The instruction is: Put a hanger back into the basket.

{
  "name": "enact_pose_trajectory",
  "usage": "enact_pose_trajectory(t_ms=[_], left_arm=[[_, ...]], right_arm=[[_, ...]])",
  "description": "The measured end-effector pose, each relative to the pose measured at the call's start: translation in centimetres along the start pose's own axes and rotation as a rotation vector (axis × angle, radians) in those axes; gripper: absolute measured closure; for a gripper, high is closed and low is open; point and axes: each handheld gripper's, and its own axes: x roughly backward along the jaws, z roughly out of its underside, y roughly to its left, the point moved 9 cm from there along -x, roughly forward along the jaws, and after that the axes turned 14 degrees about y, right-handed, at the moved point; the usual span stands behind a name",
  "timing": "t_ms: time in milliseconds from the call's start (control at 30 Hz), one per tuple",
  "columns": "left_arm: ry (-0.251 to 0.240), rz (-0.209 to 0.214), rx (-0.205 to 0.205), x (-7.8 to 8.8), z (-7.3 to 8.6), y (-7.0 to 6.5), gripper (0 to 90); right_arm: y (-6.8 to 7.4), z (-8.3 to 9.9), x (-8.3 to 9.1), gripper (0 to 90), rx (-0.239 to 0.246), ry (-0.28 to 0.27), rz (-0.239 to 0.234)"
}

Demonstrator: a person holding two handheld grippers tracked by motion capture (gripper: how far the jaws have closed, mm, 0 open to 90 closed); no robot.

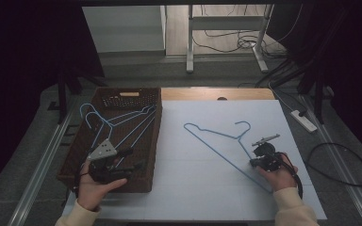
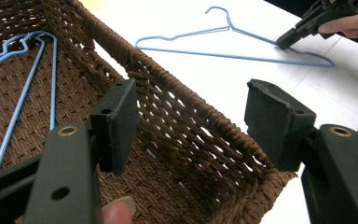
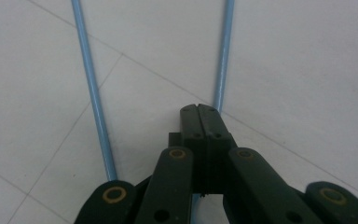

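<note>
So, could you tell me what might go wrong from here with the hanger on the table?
The right gripper has its jaws shut on the thin wire of the blue hanger, well off the hanger's middle, so it may swing or slip out when lifted. The two hangers already in the basket could snag the new one. The left gripper hangs open over the basket's near corner, where the swinging wire might hit it.

White table [image 1: 193,188] carries two things directly. Brown woven basket [image 1: 143,141] sits on it, near wall passing between left gripper's [image 2: 191,126] spread jaws. Blue wire hanger [image 1: 217,139] lies flat on it, one rod running under right gripper's [image 3: 199,112] pressed-together jaws, other rod left of them.
</note>
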Motion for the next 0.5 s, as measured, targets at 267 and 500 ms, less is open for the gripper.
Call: enact_pose_trajectory(t_ms=[267, 500], left_arm=[[0.000, -0.001, 0.000, 0.0, 0.0, 0.0, 35.8], [-0.009, -0.003, 0.002, 0.2, -0.2, 0.1, 35.8]], right_arm=[[1.2, -1.4, 0.3, 90.0, 0.013, -0.043, -0.033], [5.1, -6.1, -0.3, 90.0, 0.077, -0.098, -0.101]])
